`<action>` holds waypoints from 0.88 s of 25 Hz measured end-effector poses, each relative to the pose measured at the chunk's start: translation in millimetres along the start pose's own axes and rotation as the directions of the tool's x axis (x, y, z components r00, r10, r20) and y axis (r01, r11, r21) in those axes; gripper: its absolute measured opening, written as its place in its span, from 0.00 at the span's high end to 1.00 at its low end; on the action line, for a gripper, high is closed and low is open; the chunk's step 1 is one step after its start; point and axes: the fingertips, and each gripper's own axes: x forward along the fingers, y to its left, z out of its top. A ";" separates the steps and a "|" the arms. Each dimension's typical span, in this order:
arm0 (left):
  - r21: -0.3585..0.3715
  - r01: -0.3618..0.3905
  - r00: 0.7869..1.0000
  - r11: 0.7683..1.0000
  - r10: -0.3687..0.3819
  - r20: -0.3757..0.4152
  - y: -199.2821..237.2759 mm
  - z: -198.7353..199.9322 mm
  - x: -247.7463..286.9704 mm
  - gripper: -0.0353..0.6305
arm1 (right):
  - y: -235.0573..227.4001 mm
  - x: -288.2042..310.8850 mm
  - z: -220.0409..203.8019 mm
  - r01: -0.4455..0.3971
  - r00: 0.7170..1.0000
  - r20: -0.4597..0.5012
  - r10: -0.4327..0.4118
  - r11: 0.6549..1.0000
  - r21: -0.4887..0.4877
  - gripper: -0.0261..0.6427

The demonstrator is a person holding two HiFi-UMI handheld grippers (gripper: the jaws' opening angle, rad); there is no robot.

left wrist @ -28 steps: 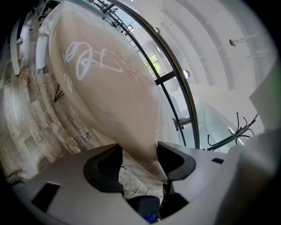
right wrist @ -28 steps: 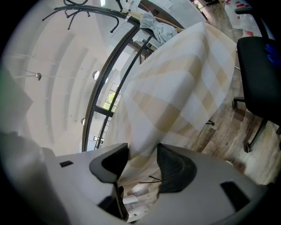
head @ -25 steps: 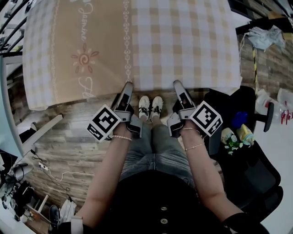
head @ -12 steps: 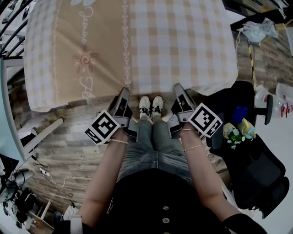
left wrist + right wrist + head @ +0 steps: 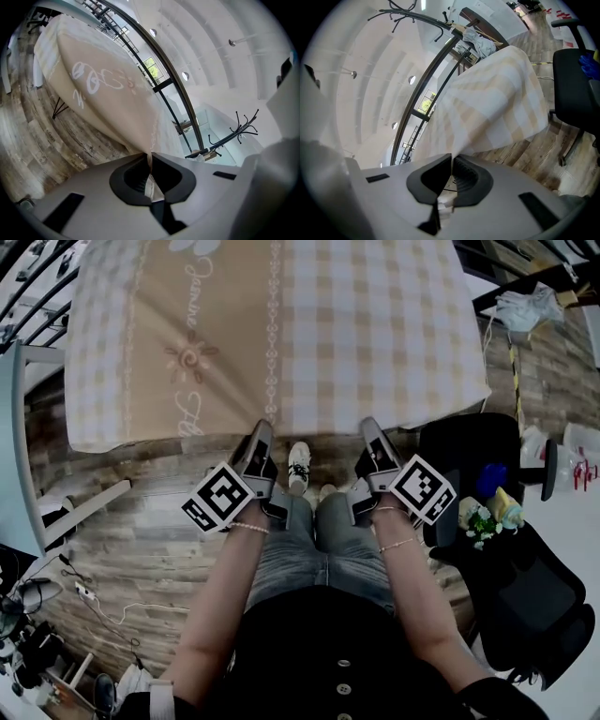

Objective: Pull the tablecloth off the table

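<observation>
Gripping the tablecloth [image 5: 375,324] hem
Left gripper [image 5: 263,427] and right gripper [image 5: 370,425] are each clamped tight on it below the table's [image 5: 57,106] near edge.

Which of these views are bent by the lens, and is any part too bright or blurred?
Head view: even light, sharp, the tablecloth edges bow slightly. Left gripper view: strong fisheye, black corners, the dark beam curves. Right gripper view: same fisheye, pale washed-out ceiling, the chair is sharp.
</observation>
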 end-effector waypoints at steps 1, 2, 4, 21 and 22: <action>0.005 0.000 1.000 1.000 0.000 0.013 1.4 -1.1 -6.6 0.92 | 1.3 -3.6 -5.0 -0.011 1.000 -0.005 0.011 1.000 -0.007 0.92; 0.007 0.001 1.000 1.000 -0.001 0.026 2.5 -2.4 -12.6 0.92 | 2.1 -7.1 -9.3 -0.022 1.000 -0.010 0.022 1.000 -0.013 0.92; 0.001 0.004 0.999 1.000 -0.004 0.053 3.3 -5.9 -22.2 0.92 | 2.8 -13.7 -15.2 -0.041 0.999 -0.019 0.041 0.999 -0.021 0.92; -0.011 -0.020 0.983 1.000 0.022 0.184 -11.2 3.6 -41.5 0.92 | 22.5 -23.8 -18.2 -0.121 0.984 -0.141 0.112 0.991 -0.053 0.92; -0.011 -0.022 0.981 1.000 0.024 0.192 -13.5 2.6 -44.1 0.92 | 24.3 -27.0 -17.9 -0.130 0.981 -0.150 0.120 0.990 -0.056 0.92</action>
